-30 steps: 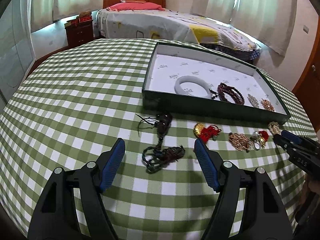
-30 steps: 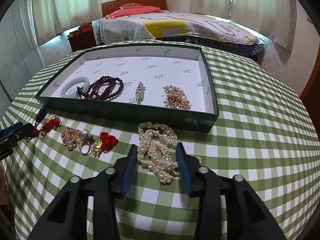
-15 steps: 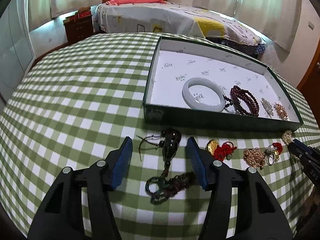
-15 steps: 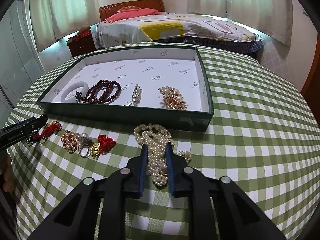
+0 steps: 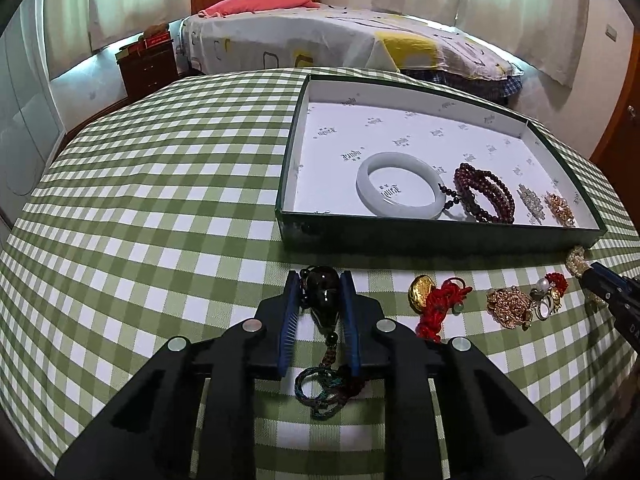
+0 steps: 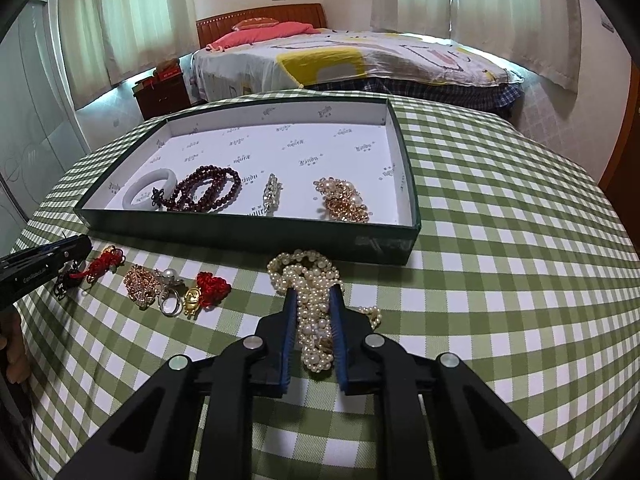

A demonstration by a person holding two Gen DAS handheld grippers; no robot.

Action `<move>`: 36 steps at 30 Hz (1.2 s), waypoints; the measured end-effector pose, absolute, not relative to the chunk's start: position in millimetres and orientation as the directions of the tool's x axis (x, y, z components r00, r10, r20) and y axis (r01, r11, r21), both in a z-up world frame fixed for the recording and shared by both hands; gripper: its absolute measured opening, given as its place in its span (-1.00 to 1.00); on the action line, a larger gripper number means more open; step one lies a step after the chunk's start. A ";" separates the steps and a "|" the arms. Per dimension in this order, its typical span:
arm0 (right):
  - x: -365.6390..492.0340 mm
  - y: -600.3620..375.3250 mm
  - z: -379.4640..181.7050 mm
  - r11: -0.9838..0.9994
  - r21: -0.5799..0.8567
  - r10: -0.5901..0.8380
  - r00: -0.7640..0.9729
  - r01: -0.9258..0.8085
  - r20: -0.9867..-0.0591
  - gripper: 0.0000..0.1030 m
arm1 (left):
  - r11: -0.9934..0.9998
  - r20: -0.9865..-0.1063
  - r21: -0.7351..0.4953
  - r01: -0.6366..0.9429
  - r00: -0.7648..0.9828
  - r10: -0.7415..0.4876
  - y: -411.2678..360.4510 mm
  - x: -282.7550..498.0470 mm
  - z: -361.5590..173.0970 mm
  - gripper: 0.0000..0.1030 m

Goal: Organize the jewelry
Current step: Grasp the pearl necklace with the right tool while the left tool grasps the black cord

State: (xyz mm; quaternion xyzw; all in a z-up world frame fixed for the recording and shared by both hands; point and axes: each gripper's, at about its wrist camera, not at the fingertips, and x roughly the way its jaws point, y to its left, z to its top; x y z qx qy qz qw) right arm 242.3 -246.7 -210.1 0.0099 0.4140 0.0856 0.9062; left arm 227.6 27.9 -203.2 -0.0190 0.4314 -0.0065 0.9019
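Observation:
My left gripper (image 5: 319, 280) is shut on a dark pendant (image 5: 325, 294) whose cord and tassel (image 5: 326, 385) lie on the checked cloth. My right gripper (image 6: 314, 294) is shut on a bunch of pearl necklace (image 6: 306, 280) just in front of the green tray (image 6: 248, 232). The tray (image 5: 440, 238) holds a white bangle (image 5: 400, 188), dark red beads (image 5: 486, 192), a silver clip (image 6: 272, 192) and a gold pearl piece (image 6: 344, 200). A red knot charm (image 5: 438, 304), a gold brooch (image 5: 506, 306) and rings (image 6: 170, 302) lie loose on the cloth.
The round table has a green and white checked cloth (image 5: 160, 208). A bed (image 6: 340, 60) and a dark nightstand (image 5: 146, 66) stand behind the table. A wooden door (image 5: 624, 100) is at the far right. My right gripper's tip shows in the left wrist view (image 5: 612, 288).
Both grippers moved forward and closed: the left one on the dark pendant, the right one on the pearl necklace.

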 end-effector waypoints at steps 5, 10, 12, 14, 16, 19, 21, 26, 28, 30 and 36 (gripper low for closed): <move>239.0 -246.5 -208.5 0.984 0.089 0.166 0.638 -0.152 -0.752 -0.68 | 0.999 -0.775 -0.039 -0.002 0.631 -0.029 28.8 222.9 -202.5 -0.66; 239.4 -247.8 -210.2 0.984 0.102 0.174 0.629 -0.150 -0.758 -0.60 | 0.999 -0.776 -0.039 -0.002 0.631 -0.029 29.6 221.8 -202.1 -0.66; 239.0 -249.7 -208.1 0.985 0.103 0.167 0.640 -0.137 -0.750 -0.23 | 0.999 -0.776 -0.041 -0.003 0.630 -0.030 29.9 221.9 -202.3 -0.66; 240.3 -250.6 -207.3 0.986 0.100 0.162 0.642 -0.132 -0.749 -0.13 | 0.999 -0.778 -0.044 -0.004 0.628 -0.032 30.5 222.3 -202.9 -0.66; 243.1 -249.5 -209.1 0.986 0.097 0.163 0.630 -0.139 -0.759 -0.13 | 0.999 -0.779 -0.046 -0.005 0.626 -0.032 30.4 222.2 -203.4 -0.66; 246.3 -247.1 -212.9 0.984 0.092 0.167 0.618 -0.152 -0.768 -0.13 | 0.999 -0.780 -0.043 -0.004 0.625 -0.031 29.7 222.4 -203.5 -0.66; 247.2 -241.9 -213.1 0.984 0.059 0.152 0.615 -0.169 -0.774 -0.13 | 0.999 -0.780 -0.042 -0.003 0.625 -0.031 29.1 223.3 -203.5 -0.66; 245.2 -233.8 -212.3 0.975 0.056 0.178 0.606 -0.215 -0.775 -0.65 | 0.999 -0.780 -0.042 -0.003 0.625 -0.031 28.9 223.2 -203.6 -0.66; 243.8 -234.7 -212.6 0.975 0.069 0.186 0.610 -0.210 -0.771 -0.69 | 0.999 -0.779 -0.045 -0.004 0.626 -0.032 29.2 222.9 -203.4 -0.66; 242.9 -236.9 -212.0 0.977 0.079 0.186 0.613 -0.197 -0.768 -0.70 | 0.999 -0.778 -0.047 -0.005 0.628 -0.034 29.2 221.6 -203.3 -0.66; 235.3 -238.0 -200.6 0.978 0.076 0.186 0.639 -0.195 -0.746 -0.71 | 0.999 -0.771 -0.053 0.002 0.636 -0.042 28.2 216.5 -198.5 -0.66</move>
